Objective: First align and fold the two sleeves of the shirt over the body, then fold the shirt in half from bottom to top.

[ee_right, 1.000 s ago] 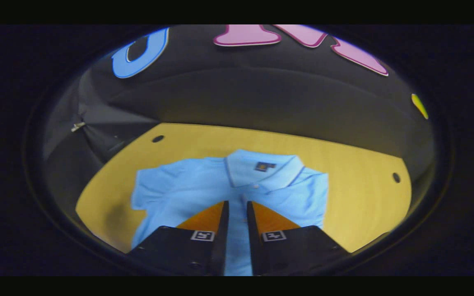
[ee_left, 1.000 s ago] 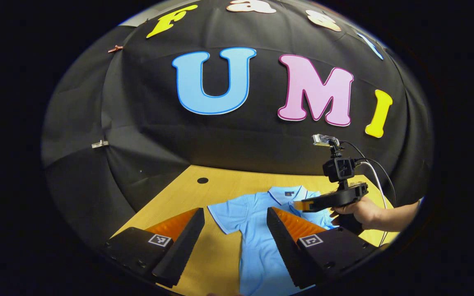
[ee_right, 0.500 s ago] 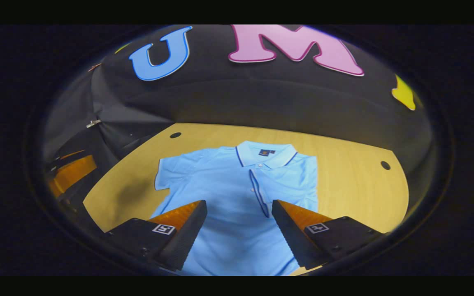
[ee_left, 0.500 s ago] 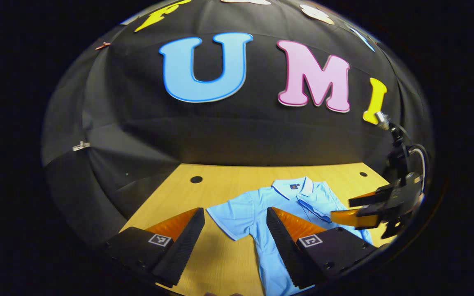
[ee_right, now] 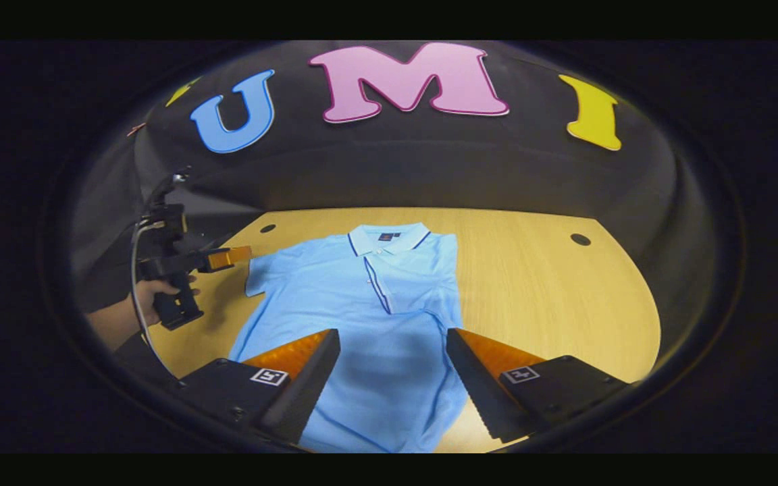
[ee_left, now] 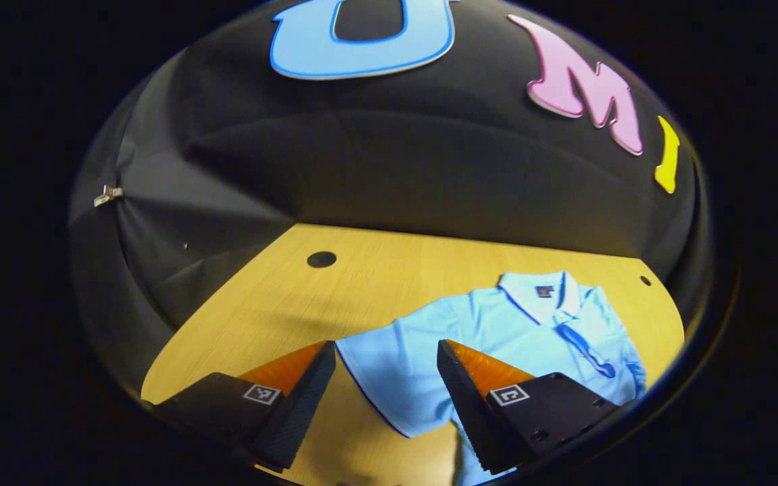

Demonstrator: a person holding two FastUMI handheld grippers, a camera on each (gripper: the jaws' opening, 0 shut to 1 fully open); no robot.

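1. In the right gripper view, a hand (ee_right: 148, 295) at the far left holds the left gripper (ee_right: 240, 256) just beside the shirt's flat-lying sleeve (ee_right: 262, 271); I cannot tell from here how its fingers stand.
2. In the left gripper view, that gripper's (ee_left: 384, 351) fingers are spread wide, with the sleeve edge between them.
3. The light blue shirt (ee_right: 369, 317) lies on the wooden table (ee_right: 537, 290), collar toward the wall, its other sleeve folded over the body.
4. The right gripper (ee_right: 392, 337) hovers over the lower body, fingers spread and empty.
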